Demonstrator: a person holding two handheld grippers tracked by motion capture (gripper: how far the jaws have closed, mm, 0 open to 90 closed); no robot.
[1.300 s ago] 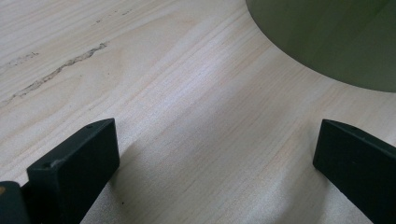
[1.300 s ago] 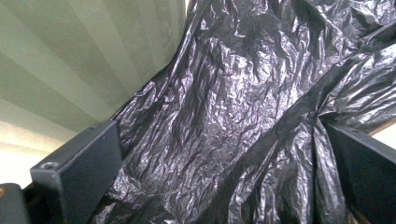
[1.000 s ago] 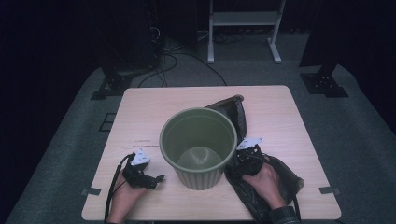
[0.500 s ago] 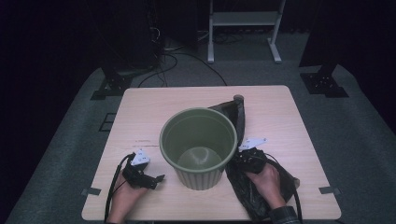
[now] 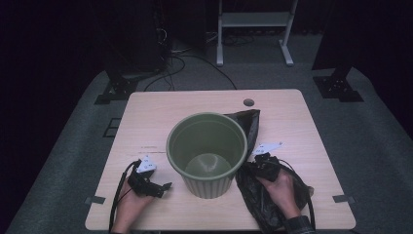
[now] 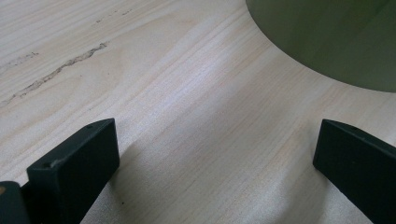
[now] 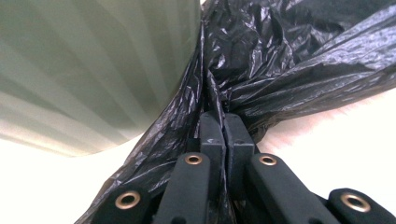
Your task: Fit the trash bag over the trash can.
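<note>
A green ribbed bin stands upright and empty in the middle of the wooden table. A crumpled black plastic bag lies along the bin's right side, running from behind it to the table's front edge. My right gripper has just been closing and is now shut on a fold of the black bag, right beside the bin's wall. My left gripper rests on the table left of the bin, jaws open with nothing between them, above bare wood with the bin's base ahead.
A round cable hole sits near the table's far edge. Beyond the table are a white stand, cables and dark equipment feet on grey carpet.
The right gripper's jaws have closed onto the black bag beside the bin. The bag's far end has shifted slightly. The left hand has stayed where it was.
</note>
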